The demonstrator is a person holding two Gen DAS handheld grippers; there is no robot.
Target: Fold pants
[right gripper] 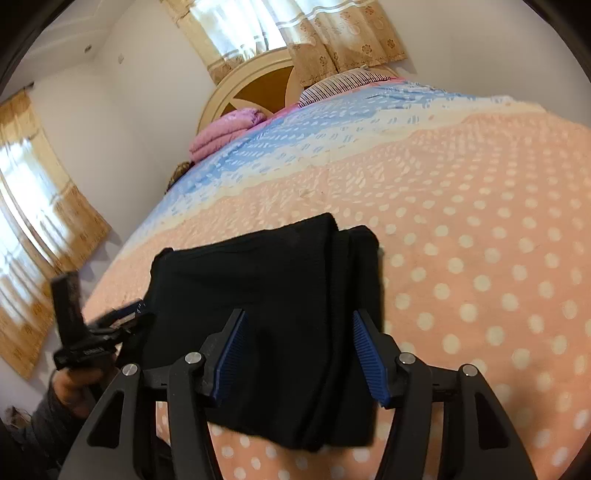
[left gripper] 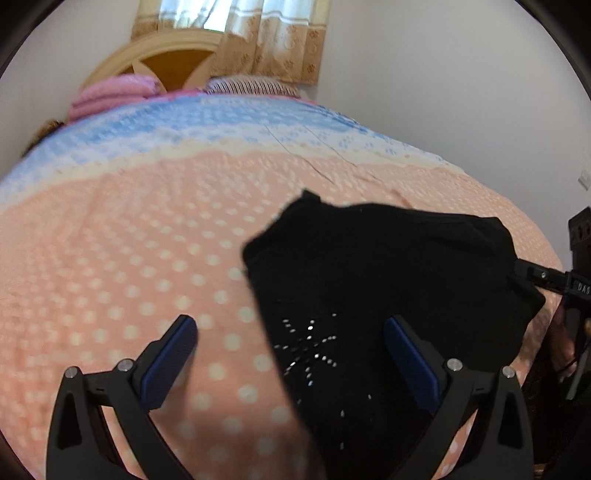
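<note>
Left wrist view: left gripper (left gripper: 290,358) is hovering with jaws spread wide over the black pants (left gripper: 388,280), lying folded on the dotted bedspread (left gripper: 110,258). The other tool is touching the bundle's far edge; its jaws cannot be read here.

Right wrist view: right gripper (right gripper: 297,356) is standing released, straddling the folded stack. Risk: dragging the top layer askew while withdrawing.

Soft daylight glows through the curtains (right gripper: 255,35) — blown out at the window; both fisheye views bow at dark corners, motion blur smearing the bedspread (left gripper: 147,258) and black pants (left gripper: 369,277)
</note>
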